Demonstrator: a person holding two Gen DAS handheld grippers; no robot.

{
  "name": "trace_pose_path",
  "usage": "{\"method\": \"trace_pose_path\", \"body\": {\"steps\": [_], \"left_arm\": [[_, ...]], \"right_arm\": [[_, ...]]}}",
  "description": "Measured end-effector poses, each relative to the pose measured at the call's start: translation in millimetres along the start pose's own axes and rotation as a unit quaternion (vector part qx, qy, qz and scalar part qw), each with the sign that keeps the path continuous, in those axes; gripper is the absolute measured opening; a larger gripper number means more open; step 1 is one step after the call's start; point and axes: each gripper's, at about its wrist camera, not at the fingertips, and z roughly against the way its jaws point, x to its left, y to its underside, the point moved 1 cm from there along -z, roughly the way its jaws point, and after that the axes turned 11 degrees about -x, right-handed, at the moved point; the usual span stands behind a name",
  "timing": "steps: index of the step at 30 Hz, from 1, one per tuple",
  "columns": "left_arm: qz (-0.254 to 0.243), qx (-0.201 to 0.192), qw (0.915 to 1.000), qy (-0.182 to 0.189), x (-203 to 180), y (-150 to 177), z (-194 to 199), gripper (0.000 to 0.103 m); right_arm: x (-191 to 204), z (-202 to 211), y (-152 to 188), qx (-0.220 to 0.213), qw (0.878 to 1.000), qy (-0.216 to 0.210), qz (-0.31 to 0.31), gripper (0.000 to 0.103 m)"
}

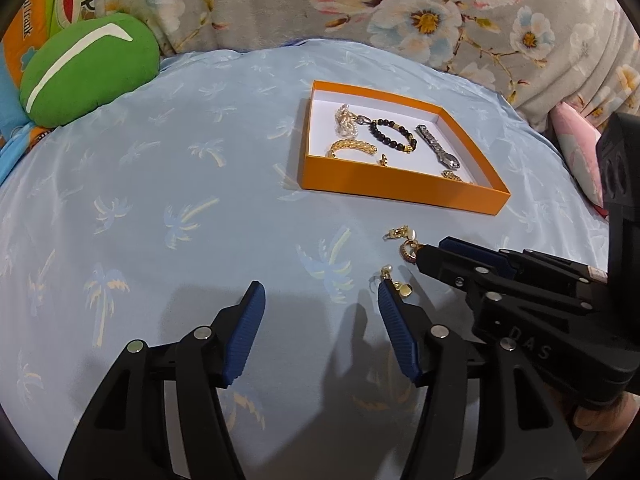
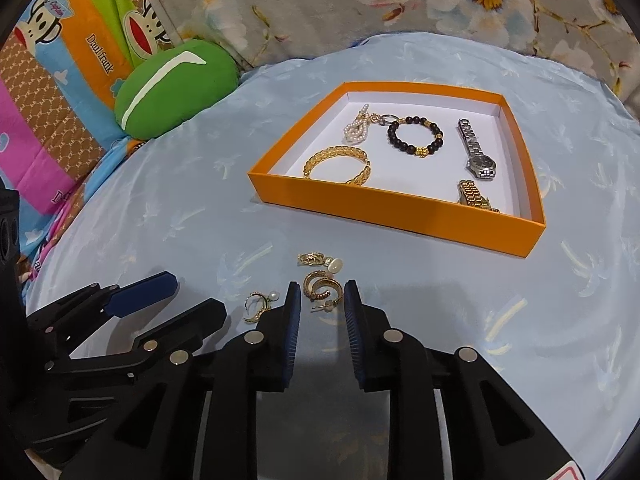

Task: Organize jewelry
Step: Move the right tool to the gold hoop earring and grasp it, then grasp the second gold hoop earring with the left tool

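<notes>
An orange box (image 2: 400,210) with a white floor holds a pearl piece (image 2: 357,128), a black bead bracelet (image 2: 416,136), a gold bangle (image 2: 338,166), a silver watch (image 2: 478,152) and a gold watch (image 2: 474,196). Three gold earrings lie loose on the blue cloth in front of it. My right gripper (image 2: 322,294) is open, its pads either side of a gold hoop earring (image 2: 322,286) without pressing it. A gold stud earring (image 2: 320,260) lies just beyond. My left gripper (image 1: 320,292) stands open and empty, with a small pearl earring (image 1: 394,280) beside its right fingertip.
A green cushion (image 1: 88,68) and cartoon-print bedding (image 2: 60,80) lie at the left. Floral fabric (image 1: 400,0) runs along the back, and a pink pillow (image 1: 580,152) sits at the right. The blue palm-print cloth (image 1: 180,200) covers the surface. A hand (image 1: 600,420) holds the right gripper.
</notes>
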Motion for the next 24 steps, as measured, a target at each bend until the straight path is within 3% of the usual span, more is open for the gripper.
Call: {"method": "trace_pose_path", "body": {"steps": [4, 6, 13, 24], "left_arm": [[0.005, 0.0, 1.0, 0.0, 1.9, -0.4, 0.2, 0.057], [0.002, 0.001, 1.0, 0.004, 0.8, -0.1, 0.3, 0.057], [-0.019, -0.002, 0.9997, 0.016, -10.0, -0.2, 2.6, 0.057], [-0.062, -0.001, 0.9975, 0.034, -54.1, -14.5, -19.0, 0.054]], "right_arm": [[0.1, -3.7, -0.3, 0.005, 1.0, 0.002, 0.001, 0.021], [-0.5, -3.2, 0.0, 0.005, 1.0, 0.009, 0.004, 0.016], [-10.6, 9.7, 2.5, -0.01, 1.0, 0.025, -0.002, 0.016], [-48.8, 38.5, 5.5, -0.032, 0.997, 0.053, -0.039, 0.016]]}}
